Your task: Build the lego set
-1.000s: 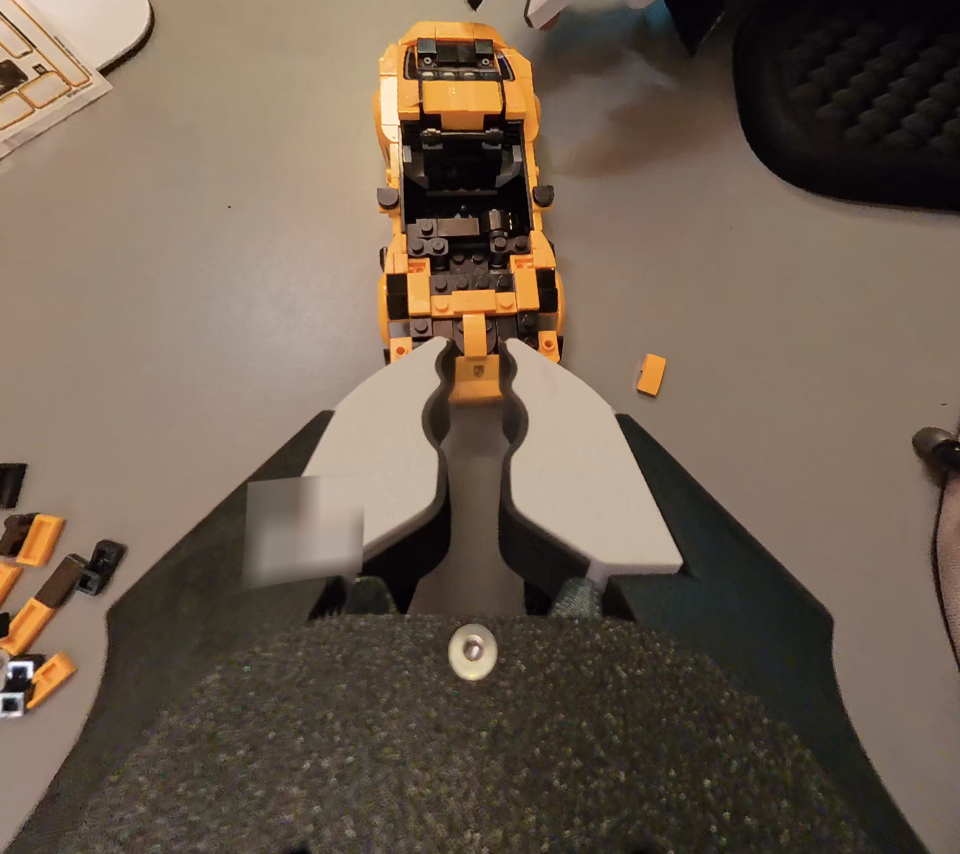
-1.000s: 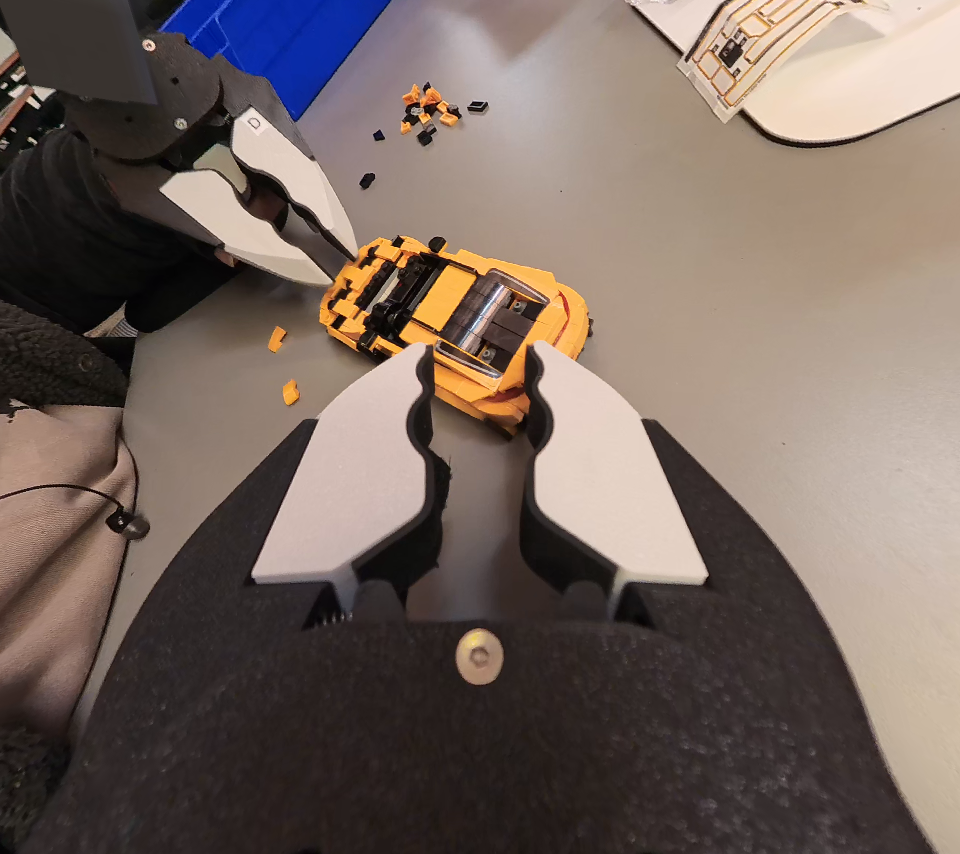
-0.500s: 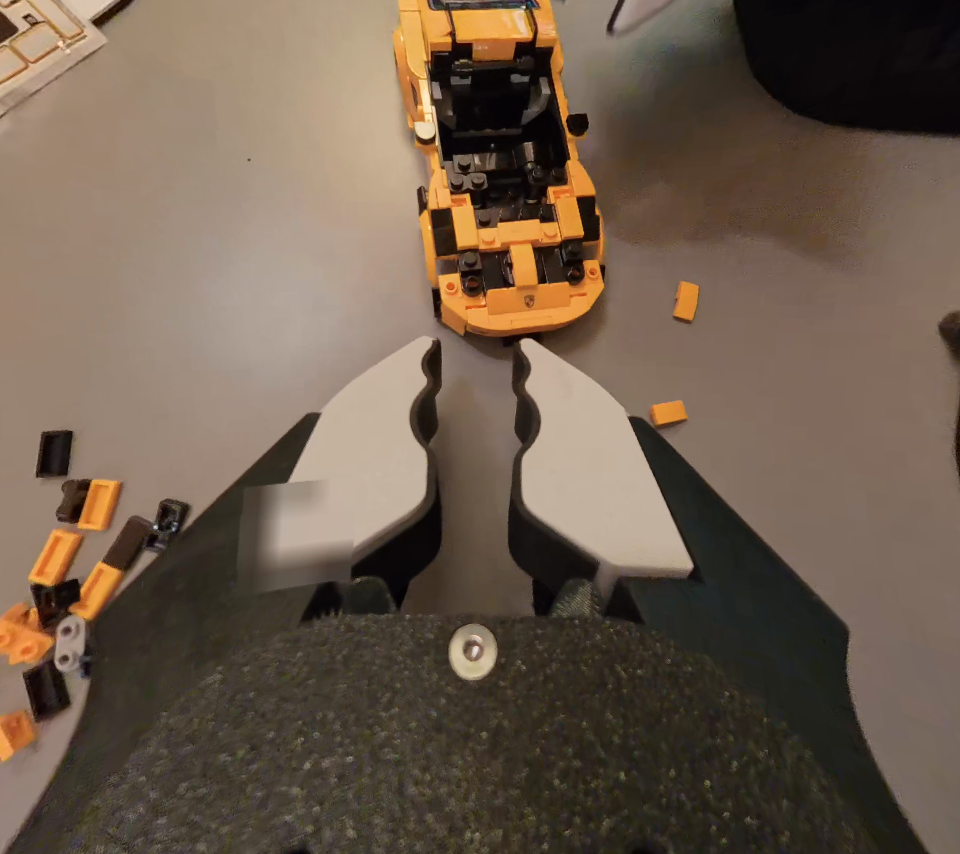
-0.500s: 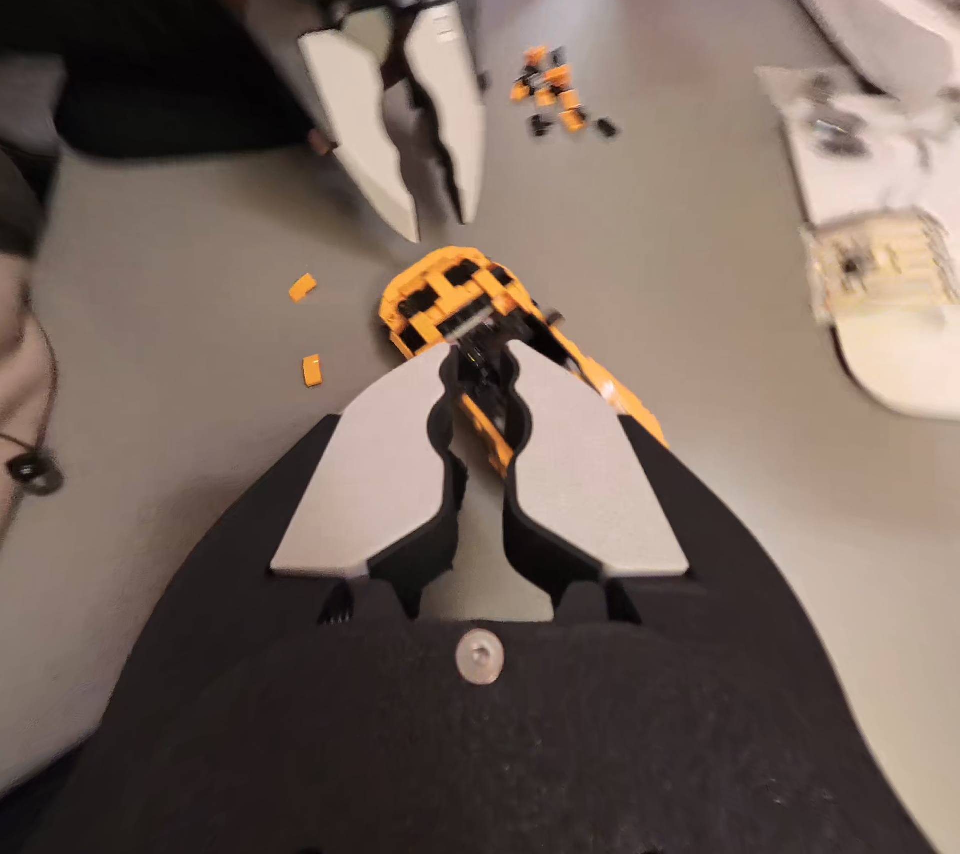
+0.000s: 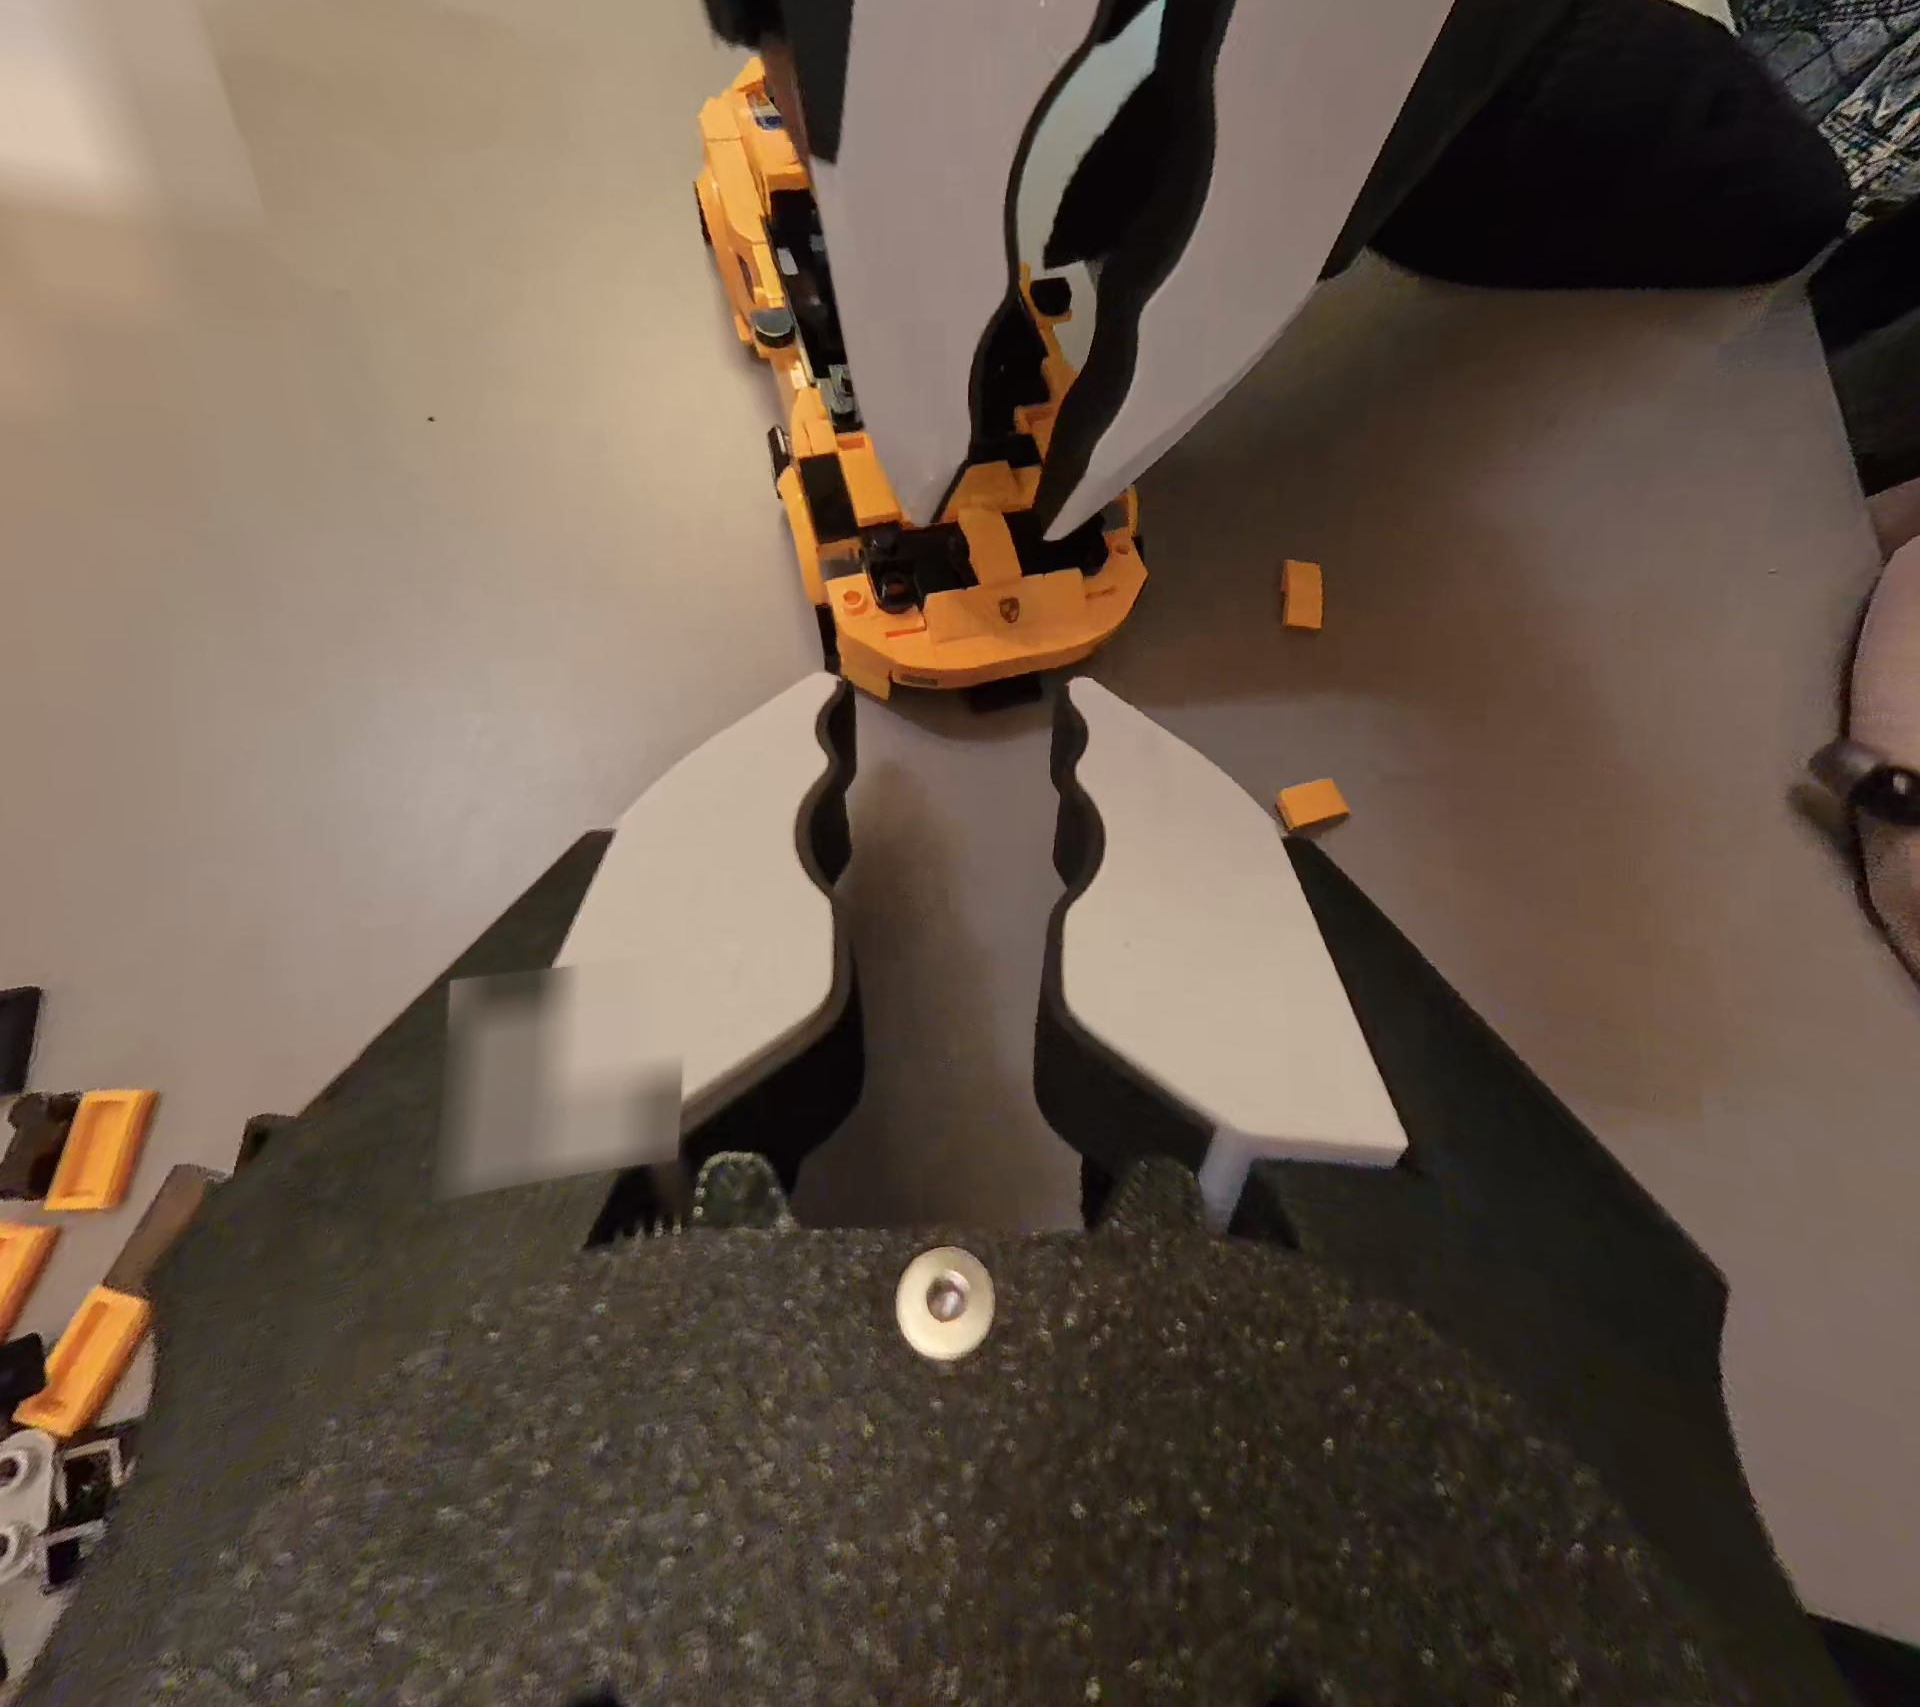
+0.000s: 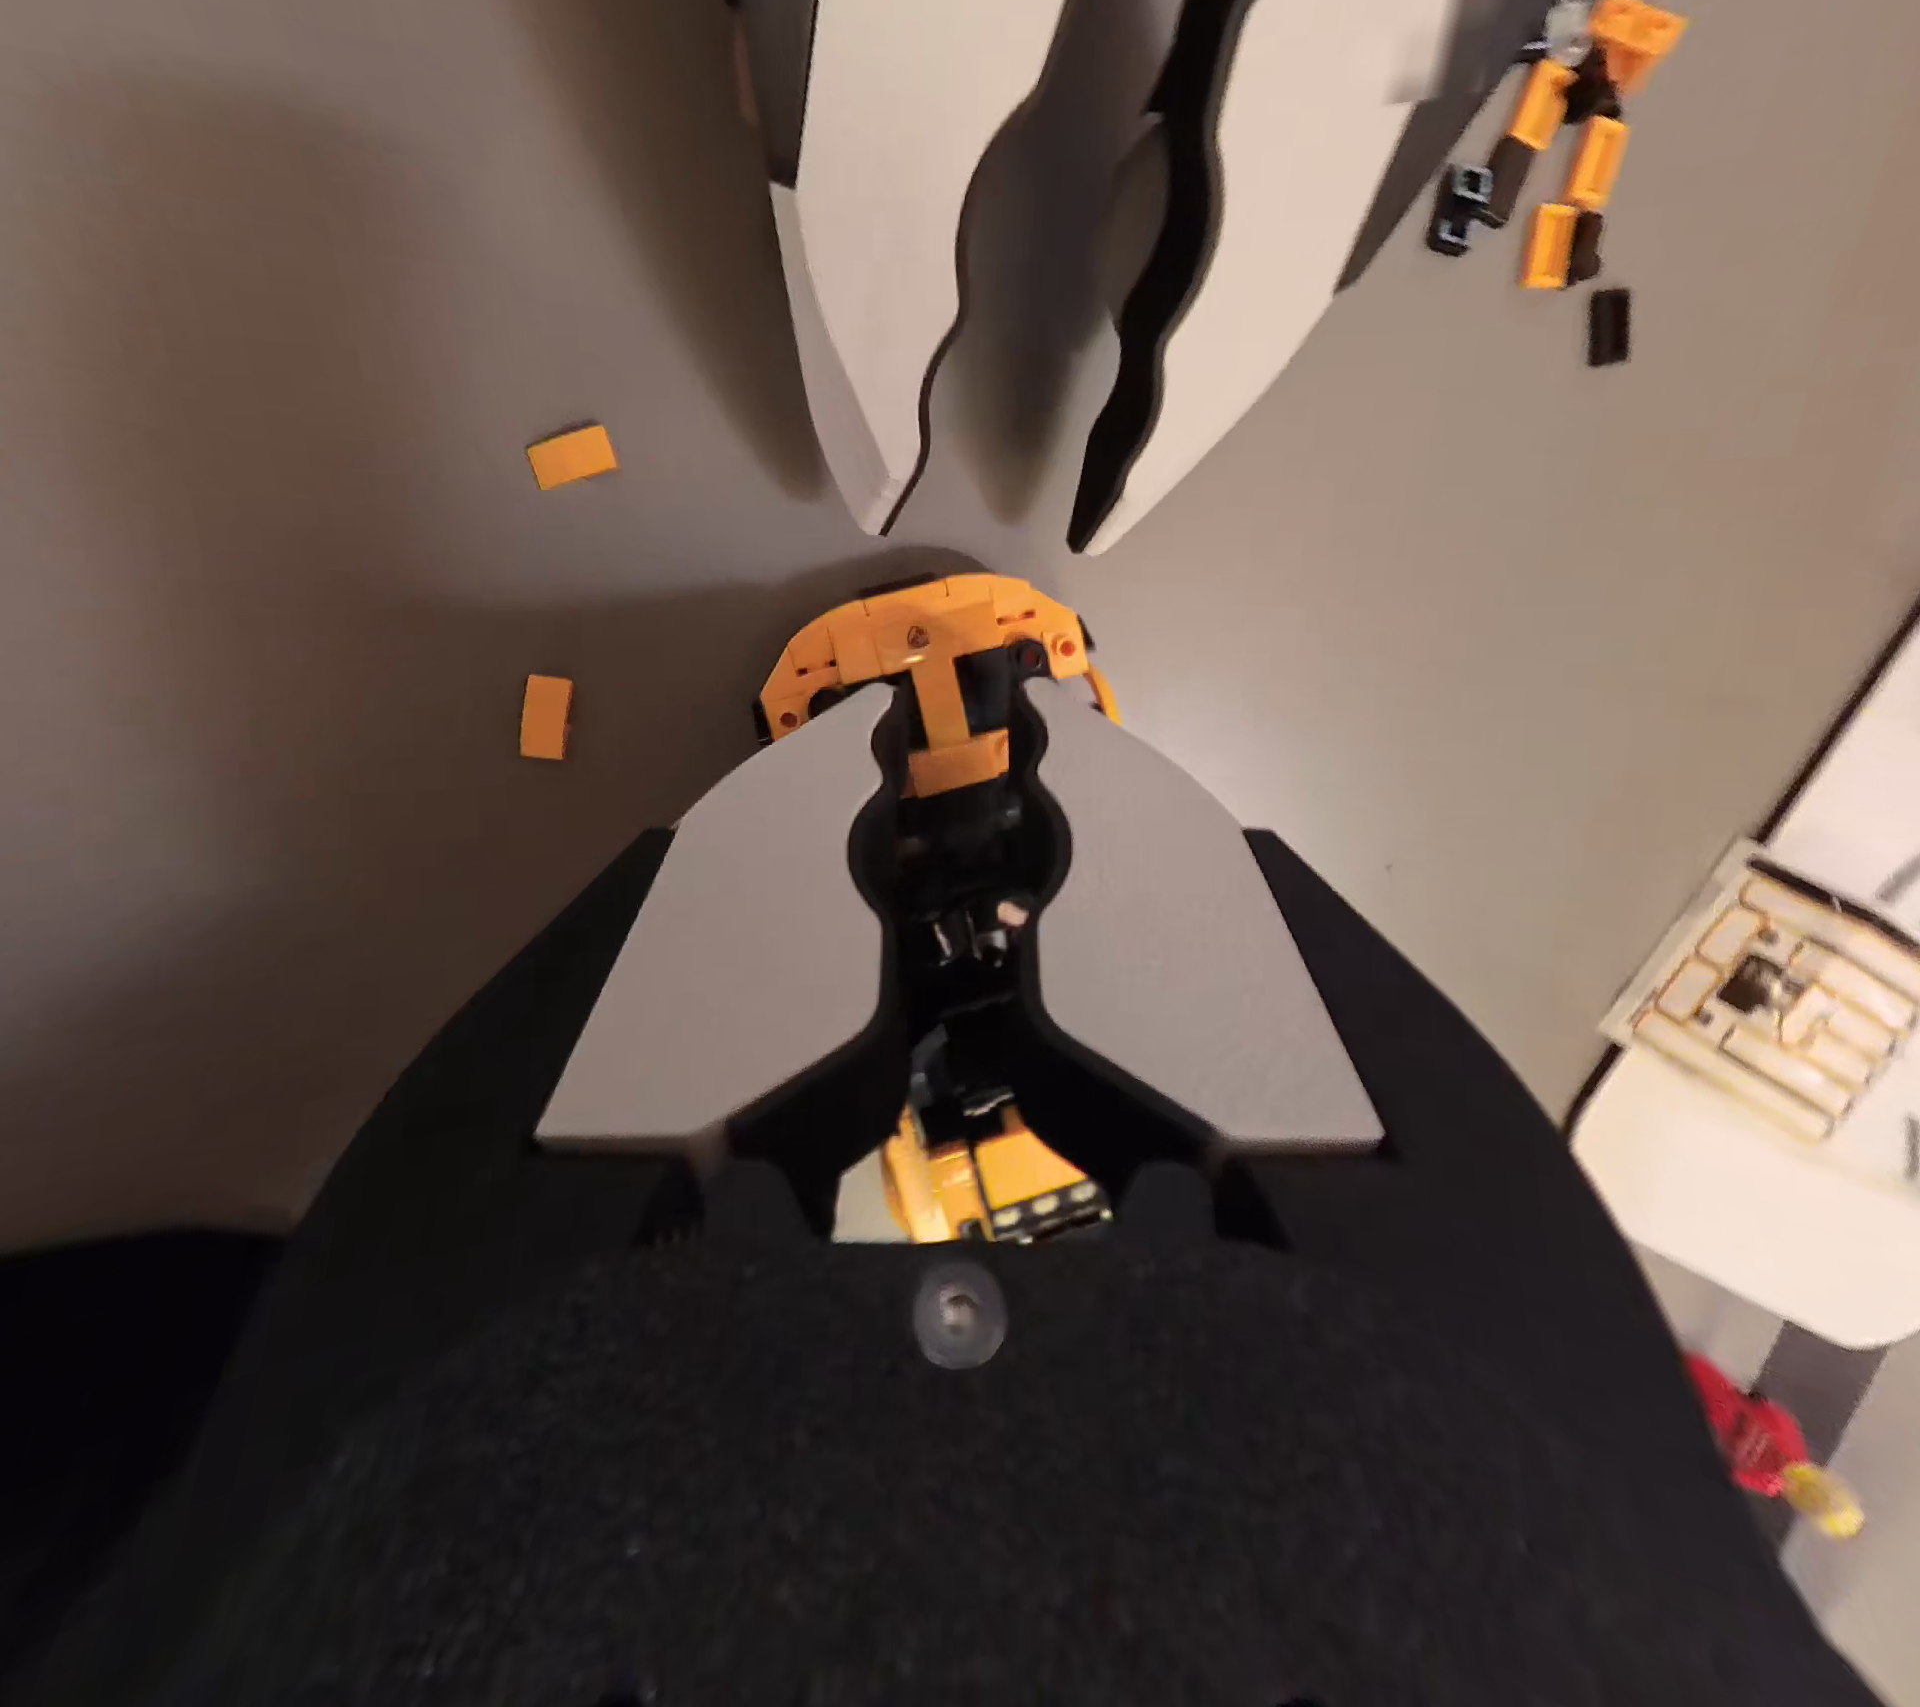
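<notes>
The car (image 5: 935, 535) body is largely built — loose orange pieces (image 5: 1301, 593) remain unplaced; my left gripper (image 5: 951, 701) stands wide and empty, my right gripper (image 6: 961, 701) narrowed over the hood, grip uncertain

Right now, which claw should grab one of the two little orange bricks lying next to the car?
Left, probably. The left gripper is open and empty near both loose orange bricks, while the right gripper is over the car, fingers straddling its bonnet.

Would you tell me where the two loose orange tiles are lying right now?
In the left wrist view, both loose orange tiles lie on the grey table, right of the orange car's nose; the nearer one sits beside the left gripper's right finger.
</notes>
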The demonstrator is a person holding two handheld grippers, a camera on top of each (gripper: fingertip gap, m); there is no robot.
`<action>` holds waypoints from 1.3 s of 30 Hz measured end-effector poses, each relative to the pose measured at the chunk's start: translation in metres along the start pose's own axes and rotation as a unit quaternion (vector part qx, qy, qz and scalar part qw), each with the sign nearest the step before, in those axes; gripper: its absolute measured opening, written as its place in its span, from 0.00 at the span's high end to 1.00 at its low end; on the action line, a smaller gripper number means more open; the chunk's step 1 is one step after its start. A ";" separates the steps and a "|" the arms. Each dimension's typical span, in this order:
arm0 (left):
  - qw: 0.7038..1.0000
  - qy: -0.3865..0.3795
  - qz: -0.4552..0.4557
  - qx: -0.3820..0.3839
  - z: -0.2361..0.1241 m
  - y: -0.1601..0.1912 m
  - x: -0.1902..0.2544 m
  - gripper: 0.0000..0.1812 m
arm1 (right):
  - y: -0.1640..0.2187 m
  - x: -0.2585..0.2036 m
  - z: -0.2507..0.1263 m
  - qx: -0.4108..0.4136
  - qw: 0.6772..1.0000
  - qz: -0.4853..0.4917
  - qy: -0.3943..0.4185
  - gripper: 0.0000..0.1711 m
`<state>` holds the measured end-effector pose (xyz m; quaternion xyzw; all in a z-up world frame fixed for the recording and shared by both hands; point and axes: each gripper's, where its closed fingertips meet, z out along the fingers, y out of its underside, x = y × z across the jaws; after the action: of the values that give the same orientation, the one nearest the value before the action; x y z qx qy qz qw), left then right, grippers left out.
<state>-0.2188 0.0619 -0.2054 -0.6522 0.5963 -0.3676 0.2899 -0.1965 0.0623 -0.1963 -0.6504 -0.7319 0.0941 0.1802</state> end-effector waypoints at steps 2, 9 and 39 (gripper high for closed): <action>1.000 0.001 -0.002 0.003 -0.001 0.000 0.000 0.81 | 0.001 -0.001 0.003 -0.020 0.999 -0.012 -0.023 0.91; 1.000 -0.006 0.000 -0.002 -0.002 0.003 -0.001 0.81 | 0.002 -0.004 0.006 -0.049 0.996 -0.022 -0.075 0.97; 1.000 -0.004 -0.006 -0.004 -0.001 0.004 0.000 0.82 | -0.002 -0.006 -0.002 -0.047 0.992 -0.020 -0.120 0.95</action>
<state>-0.2222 0.0616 -0.2084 -0.6583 0.5928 -0.3641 0.2874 -0.1969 0.0562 -0.1948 -0.6272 -0.7648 0.1334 0.0626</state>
